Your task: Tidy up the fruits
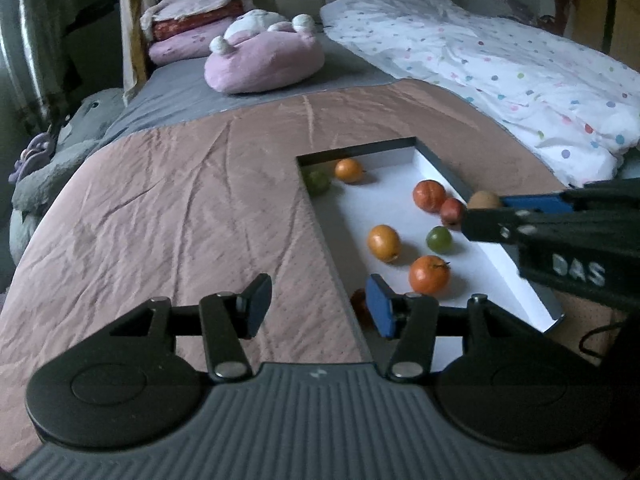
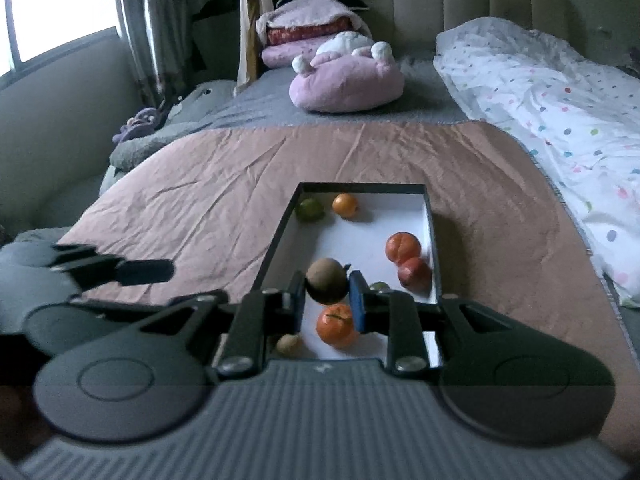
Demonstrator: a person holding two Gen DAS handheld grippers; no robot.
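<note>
A shallow dark box with a white floor (image 2: 433, 216) lies on the pink bedspread and holds several loose fruits. My right gripper (image 2: 326, 300) is shut on a round brown fruit (image 2: 326, 282) and holds it above the box's near half. Under it lie an orange tangerine (image 2: 335, 324) and a small tan fruit (image 2: 289, 344). In the left wrist view the brown fruit (image 1: 484, 199) shows at the tip of the right gripper (image 1: 486, 214), over the box's right wall (image 1: 444, 168). My left gripper (image 1: 318, 308) stands open with nothing between its fingers, astride the box's left edge.
Other fruits in the box: a green one (image 1: 318, 182) and an orange (image 1: 349, 171) at the far end, a red-orange one (image 1: 429, 196) and a small red one (image 1: 453, 211) by the right wall. A pink plush cushion (image 1: 264, 60) and a dotted duvet (image 1: 500, 76) lie beyond.
</note>
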